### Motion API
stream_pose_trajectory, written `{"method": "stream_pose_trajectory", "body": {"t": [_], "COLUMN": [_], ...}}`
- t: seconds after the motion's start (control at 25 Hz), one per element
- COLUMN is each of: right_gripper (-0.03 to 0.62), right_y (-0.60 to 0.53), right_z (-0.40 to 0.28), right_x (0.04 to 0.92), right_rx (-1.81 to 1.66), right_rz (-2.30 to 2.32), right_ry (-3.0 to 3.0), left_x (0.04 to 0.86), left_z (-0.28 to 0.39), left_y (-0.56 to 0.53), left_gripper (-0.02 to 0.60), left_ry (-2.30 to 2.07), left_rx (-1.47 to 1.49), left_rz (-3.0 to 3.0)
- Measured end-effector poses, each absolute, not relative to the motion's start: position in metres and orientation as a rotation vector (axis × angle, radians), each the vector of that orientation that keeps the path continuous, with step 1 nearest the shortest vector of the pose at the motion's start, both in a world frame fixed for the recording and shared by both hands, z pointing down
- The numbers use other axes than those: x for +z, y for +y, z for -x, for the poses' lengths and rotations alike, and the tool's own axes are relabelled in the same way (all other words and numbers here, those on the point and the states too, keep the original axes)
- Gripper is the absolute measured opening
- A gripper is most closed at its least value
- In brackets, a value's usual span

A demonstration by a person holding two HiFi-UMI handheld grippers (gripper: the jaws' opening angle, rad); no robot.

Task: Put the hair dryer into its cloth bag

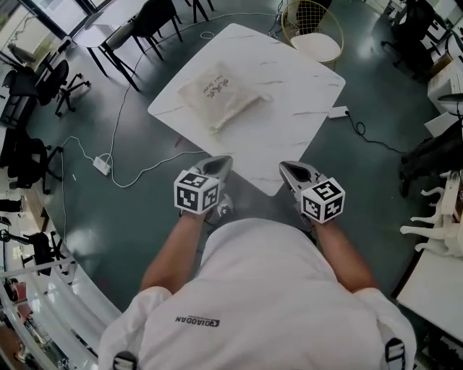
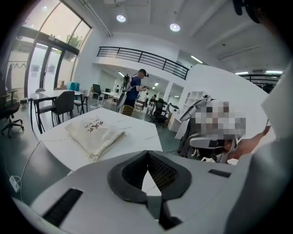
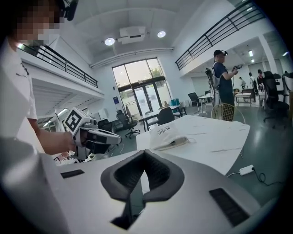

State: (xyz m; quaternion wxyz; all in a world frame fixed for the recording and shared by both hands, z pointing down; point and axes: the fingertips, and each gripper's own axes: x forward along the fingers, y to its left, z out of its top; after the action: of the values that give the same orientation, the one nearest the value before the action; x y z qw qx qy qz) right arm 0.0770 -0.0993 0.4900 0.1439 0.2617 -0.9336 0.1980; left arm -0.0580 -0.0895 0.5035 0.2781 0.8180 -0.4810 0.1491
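Observation:
A beige cloth bag (image 1: 217, 95) with dark print lies bulging on the white marble table (image 1: 289, 94); it also shows in the left gripper view (image 2: 95, 132) and the right gripper view (image 3: 167, 136). No hair dryer shows outside it. My left gripper (image 1: 223, 165) hangs shut and empty just short of the table's near corner. My right gripper (image 1: 288, 170) is level with it to the right, also shut and empty. In their own views the jaws meet tip to tip, left (image 2: 147, 151) and right (image 3: 144, 151). The left gripper (image 3: 94, 136) appears in the right gripper view.
A wire basket (image 1: 312, 25) stands beyond the table's far corner. A power strip (image 1: 338, 112) and cables (image 1: 130, 170) lie on the dark floor. Black chairs (image 1: 155, 22) and other desks ring the table. A person (image 2: 133, 91) stands far behind.

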Motion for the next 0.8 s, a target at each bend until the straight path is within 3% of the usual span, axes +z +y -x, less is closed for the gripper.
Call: {"method": "stream_pose_trajectory", "body": {"t": [0.8], "right_gripper": [0.020], "right_y": [-0.004], "right_z": [-0.137], "right_x": [0.466], "right_rx": [0.471], "right_rz": [-0.606], "right_ry": [-2.738], "left_x": [0.462], "left_z": [-0.007], "left_y": [0.045], "left_gripper": [0.028], "left_ry": [-1.428], "left_rx": [0.395], "left_rz": [-2.125]}}
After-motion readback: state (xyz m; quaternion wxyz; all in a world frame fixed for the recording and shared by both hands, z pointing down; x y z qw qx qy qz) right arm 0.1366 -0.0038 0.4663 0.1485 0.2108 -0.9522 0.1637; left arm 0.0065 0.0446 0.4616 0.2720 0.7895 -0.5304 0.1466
